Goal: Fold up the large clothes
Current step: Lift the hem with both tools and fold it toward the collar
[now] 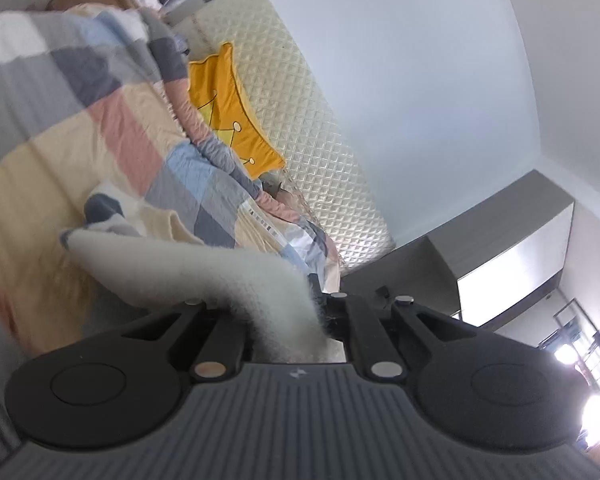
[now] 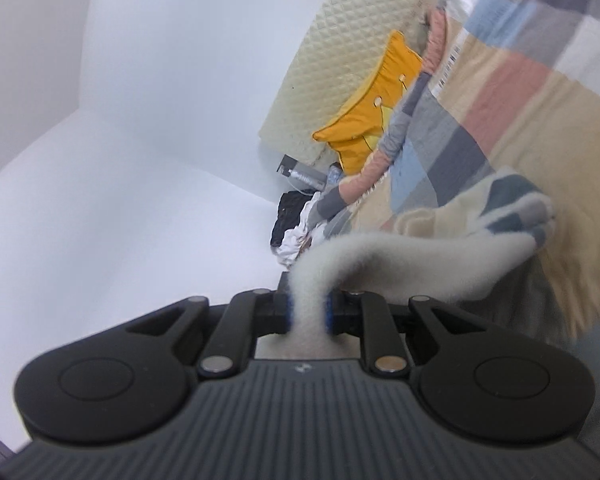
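on the bed: a checked quilt (image 1: 100, 120) in grey, peach, cream and blue is spread across the whole surface, rumpled toward a quilted cream headboard (image 1: 300, 120)
garment: a fuzzy white garment with dark and grey blocks (image 2: 512, 204) is held up just above the quilt; a soft white band of it is stretched between the two grippers, and the rest sags back onto the bedding
cushion: a yellow crown-shaped cushion (image 1: 224, 100) is propped against the headboard, well apart from the work
clothes pile: a heap of black and white clothes (image 2: 294, 224) is seen beyond the end of the bed, untouched
right gripper: the right gripper (image 2: 309, 312) is clamped on the white band, its blue-edged pads pressed into the fleece from both sides
left gripper: the left gripper (image 1: 288, 320) is nearly closed, with white fleece running through it; the left-hand finger is hidden by the cloth, so contact is judged, not seen
step in hand: an edge is judged to be lifted for spreading or a first fold
doing it well: both grips are best kept level and the edge drawn taut, so the sagging middle is flattened; the body is best laid smooth on the quilt before either hold is released
risk: thick fleece may slip from a shallow pinch
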`<state>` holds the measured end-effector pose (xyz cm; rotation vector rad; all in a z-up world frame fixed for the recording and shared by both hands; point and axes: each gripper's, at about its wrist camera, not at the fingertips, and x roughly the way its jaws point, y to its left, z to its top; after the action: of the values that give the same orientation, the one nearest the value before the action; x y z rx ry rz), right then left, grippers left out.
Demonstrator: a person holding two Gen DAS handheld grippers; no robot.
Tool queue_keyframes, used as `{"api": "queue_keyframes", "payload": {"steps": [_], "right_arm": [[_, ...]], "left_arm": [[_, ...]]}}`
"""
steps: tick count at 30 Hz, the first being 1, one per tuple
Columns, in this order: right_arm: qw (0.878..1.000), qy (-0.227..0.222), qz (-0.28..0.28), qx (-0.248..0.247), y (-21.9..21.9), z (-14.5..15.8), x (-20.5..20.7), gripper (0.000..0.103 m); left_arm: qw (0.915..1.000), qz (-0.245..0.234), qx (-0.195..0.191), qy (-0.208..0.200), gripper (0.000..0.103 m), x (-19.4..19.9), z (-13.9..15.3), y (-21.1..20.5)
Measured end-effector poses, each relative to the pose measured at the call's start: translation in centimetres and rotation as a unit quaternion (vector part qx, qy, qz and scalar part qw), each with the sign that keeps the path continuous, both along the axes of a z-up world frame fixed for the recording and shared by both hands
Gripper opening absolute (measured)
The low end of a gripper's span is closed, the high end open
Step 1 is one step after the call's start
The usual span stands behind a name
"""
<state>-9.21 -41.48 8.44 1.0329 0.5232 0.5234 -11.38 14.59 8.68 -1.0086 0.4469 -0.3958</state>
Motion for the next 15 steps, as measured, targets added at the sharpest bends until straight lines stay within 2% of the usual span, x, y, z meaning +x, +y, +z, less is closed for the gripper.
{"api": "queue_keyframes", "payload": {"steps": [4, 7, 9, 11, 15], "right_arm": [[1.000, 0.026, 0.001, -0.001, 0.2, -1.9, -0.7, 0.018], [0.999, 0.038, -0.004, -0.004, 0.4, -2.8, 0.9, 0.018], [0.999, 0.040, -0.013, -0.008, 0.7, -2.7, 2.8, 0.019], [0.999, 0.041, -0.026, -0.009, 1.0, -2.7, 4.9, 0.019], [0.996, 0.057, -0.060, -0.017, 2.0, -3.3, 10.5, 0.019]], "left_arm": [[0.9997, 0.008, -0.007, 0.020, 0.007, -0.9, -1.9, 0.4], [0.9991, 0.031, 0.017, 0.023, 0.008, 0.7, -2.3, 0.4], [0.9989, 0.037, 0.016, 0.024, 0.008, 2.8, -2.5, 0.4], [0.9983, 0.044, 0.032, 0.018, 0.008, 5.5, -2.2, 0.2], [0.9963, 0.059, 0.059, 0.021, 0.008, 13.1, -1.9, -0.4]]}}
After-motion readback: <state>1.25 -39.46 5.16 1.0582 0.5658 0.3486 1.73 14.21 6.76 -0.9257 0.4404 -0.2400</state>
